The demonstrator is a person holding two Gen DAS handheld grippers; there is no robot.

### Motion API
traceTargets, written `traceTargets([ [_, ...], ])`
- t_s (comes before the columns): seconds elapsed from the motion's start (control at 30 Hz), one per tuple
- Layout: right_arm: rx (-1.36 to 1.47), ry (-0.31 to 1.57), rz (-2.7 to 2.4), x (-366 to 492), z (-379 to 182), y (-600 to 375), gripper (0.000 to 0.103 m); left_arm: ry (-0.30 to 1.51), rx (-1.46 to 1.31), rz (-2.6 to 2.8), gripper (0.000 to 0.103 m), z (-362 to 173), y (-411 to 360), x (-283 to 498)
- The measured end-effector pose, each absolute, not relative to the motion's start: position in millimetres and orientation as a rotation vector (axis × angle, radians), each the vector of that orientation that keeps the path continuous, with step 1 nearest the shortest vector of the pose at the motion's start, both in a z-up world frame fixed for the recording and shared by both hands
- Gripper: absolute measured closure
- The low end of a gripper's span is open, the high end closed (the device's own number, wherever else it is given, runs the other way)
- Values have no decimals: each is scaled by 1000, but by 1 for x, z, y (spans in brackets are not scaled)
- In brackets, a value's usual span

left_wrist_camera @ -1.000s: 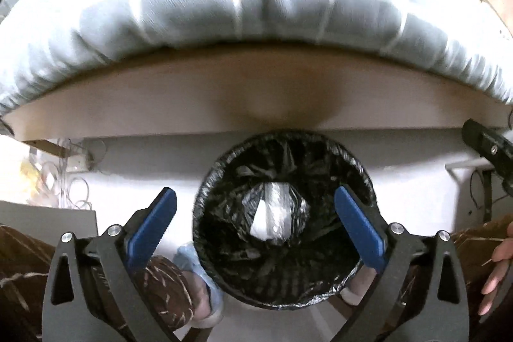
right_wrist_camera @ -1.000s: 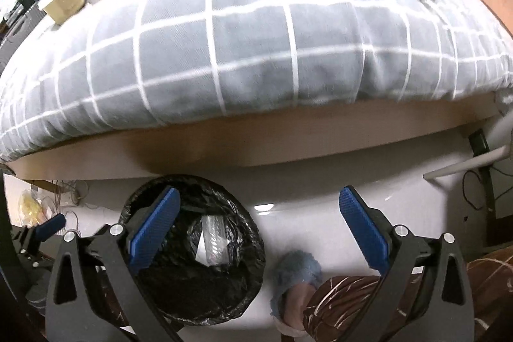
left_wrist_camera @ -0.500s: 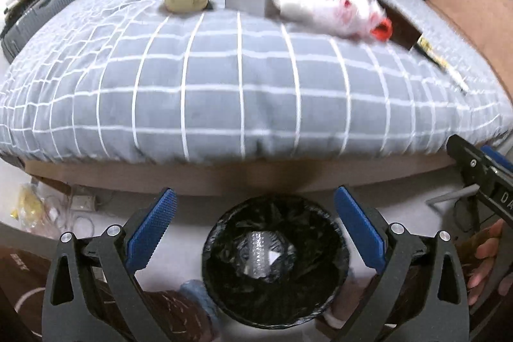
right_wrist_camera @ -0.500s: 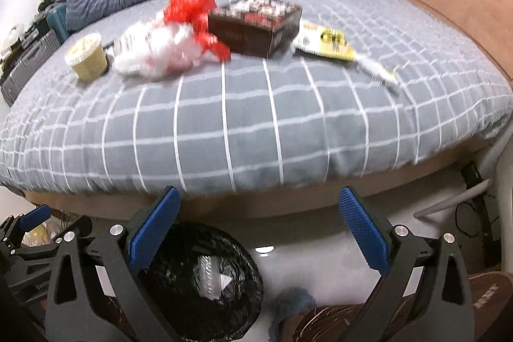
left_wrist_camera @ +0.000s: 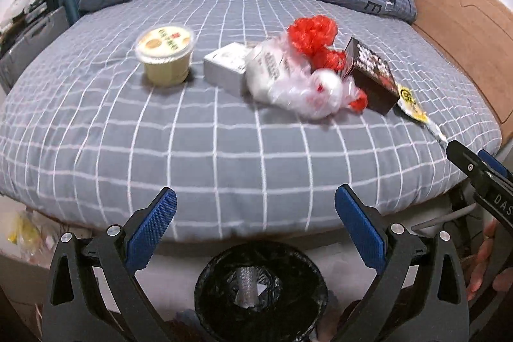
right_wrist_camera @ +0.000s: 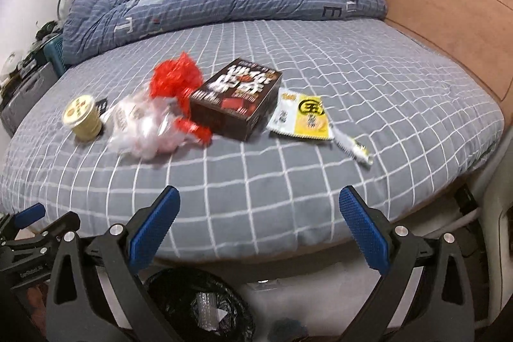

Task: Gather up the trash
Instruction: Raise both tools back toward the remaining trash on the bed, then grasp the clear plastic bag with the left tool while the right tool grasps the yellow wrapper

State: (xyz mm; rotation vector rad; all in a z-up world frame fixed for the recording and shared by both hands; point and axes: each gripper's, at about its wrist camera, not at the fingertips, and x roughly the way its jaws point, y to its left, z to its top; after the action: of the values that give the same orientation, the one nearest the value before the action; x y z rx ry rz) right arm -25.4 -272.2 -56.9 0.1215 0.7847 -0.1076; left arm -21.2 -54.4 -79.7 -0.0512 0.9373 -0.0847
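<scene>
Trash on the bed [right_wrist_camera: 288,181], mid-mattress row, left to right: a lidded cup [left_wrist_camera: 165,55], a small grey box [left_wrist_camera: 226,68], a clear plastic bag [left_wrist_camera: 295,85] with red netting [left_wrist_camera: 312,32], a dark carton [right_wrist_camera: 237,98], a yellow packet [right_wrist_camera: 303,114].

We judge all light; the bag soft, slippery, best pinched at a fold; its contents look blurred.

Bin [left_wrist_camera: 261,287] below the mattress edge, one item inside. Open sheet in front.

Left claw [left_wrist_camera: 255,233] and right claw [right_wrist_camera: 259,233]: both wide, holding nothing.

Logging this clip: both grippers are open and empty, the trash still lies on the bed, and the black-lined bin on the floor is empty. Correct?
Not quite: the bin already holds a crumpled clear item, seen in the left wrist view. Left gripper and right gripper are open and empty; the trash, such as the dark box, is on the bed.
</scene>
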Motion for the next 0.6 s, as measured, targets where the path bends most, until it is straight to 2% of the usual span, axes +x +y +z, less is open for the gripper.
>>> traceTargets([
  [0.3,114,814,-169,37,-60,-310,7,925,-10,-141,6,-67,-89,28],
  [0.6,198,900,-201,101,-89,-348,7,974,9,-191,6,-91,-120,84],
])
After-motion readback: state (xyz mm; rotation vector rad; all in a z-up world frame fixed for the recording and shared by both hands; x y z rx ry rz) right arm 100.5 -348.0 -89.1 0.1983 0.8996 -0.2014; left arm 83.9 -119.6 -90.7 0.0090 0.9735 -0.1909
